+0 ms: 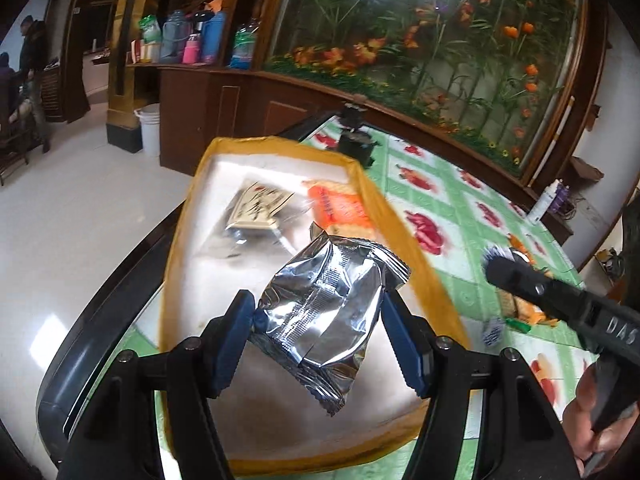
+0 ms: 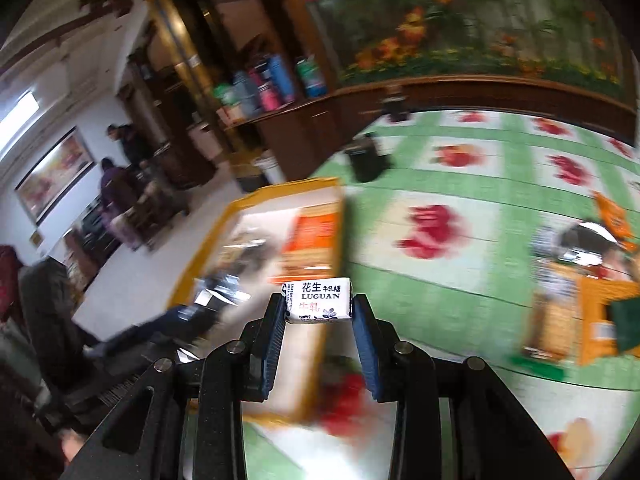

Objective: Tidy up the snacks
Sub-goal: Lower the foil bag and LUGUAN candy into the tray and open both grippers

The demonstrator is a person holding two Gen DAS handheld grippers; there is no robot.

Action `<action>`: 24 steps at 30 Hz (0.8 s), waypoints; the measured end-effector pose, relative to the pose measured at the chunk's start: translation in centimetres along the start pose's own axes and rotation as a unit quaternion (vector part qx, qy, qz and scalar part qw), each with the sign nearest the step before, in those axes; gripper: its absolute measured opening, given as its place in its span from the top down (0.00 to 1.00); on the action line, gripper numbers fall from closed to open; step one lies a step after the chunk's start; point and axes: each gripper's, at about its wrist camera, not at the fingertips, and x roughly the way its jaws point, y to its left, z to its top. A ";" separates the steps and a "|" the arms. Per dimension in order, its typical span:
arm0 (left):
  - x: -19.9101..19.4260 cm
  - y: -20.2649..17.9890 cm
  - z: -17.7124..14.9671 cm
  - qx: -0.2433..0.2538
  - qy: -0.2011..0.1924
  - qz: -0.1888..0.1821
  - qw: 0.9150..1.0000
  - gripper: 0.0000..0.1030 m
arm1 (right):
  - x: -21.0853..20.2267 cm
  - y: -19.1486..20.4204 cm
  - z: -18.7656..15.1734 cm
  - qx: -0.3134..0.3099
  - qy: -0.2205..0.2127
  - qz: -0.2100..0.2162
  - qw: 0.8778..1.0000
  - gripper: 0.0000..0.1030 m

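My left gripper (image 1: 318,312) is shut on a silver foil snack packet (image 1: 326,308) and holds it above a yellow-rimmed tray (image 1: 404,236). In the tray lie an orange biscuit pack (image 1: 340,208) and a clear packet with a cream label (image 1: 260,208). My right gripper (image 2: 318,312) is shut on a small white peanut nougat candy (image 2: 318,300), over the tray's right rim (image 2: 340,216). The right gripper also shows in the left wrist view (image 1: 496,260), right of the tray. More snacks (image 2: 580,292) lie in a pile on the table at the right.
The table has a green and white cloth with red flowers (image 1: 460,208). A black stand (image 1: 354,144) sits at the far edge behind the tray. A wooden cabinet with bottles (image 1: 192,40) and a flower wall are beyond. People stand far left (image 2: 120,184).
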 end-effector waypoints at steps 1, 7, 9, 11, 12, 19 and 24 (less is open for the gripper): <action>0.2 0.2 -0.3 0.000 0.003 0.007 1.000 0.37 | 0.8 0.9 0.2 -0.005 0.005 0.007 1.000 0.64; 0.9 1.2 -0.9 -0.003 0.010 0.040 0.999 0.37 | 6.2 3.5 0.8 0.001 0.054 0.031 0.998 0.64; 1.0 1.0 -1.0 0.005 0.011 0.050 0.999 0.37 | 7.7 3.9 0.7 -0.005 0.066 0.026 0.997 0.64; 1.3 0.8 -1.0 0.006 0.018 0.056 0.998 0.37 | 8.9 3.9 0.5 -0.005 0.079 0.020 0.997 0.64; 1.3 0.8 -1.0 0.007 0.018 0.059 0.998 0.37 | 9.5 3.8 0.4 -0.005 0.085 0.018 0.996 0.64; 1.5 0.3 -1.0 0.019 0.023 0.058 0.998 0.37 | 10.2 3.5 -0.2 -0.023 0.084 -0.005 0.996 0.63; 1.8 0.2 -1.0 0.022 0.026 0.056 0.998 0.37 | 10.2 4.1 -0.6 -0.058 0.080 -0.023 0.995 0.62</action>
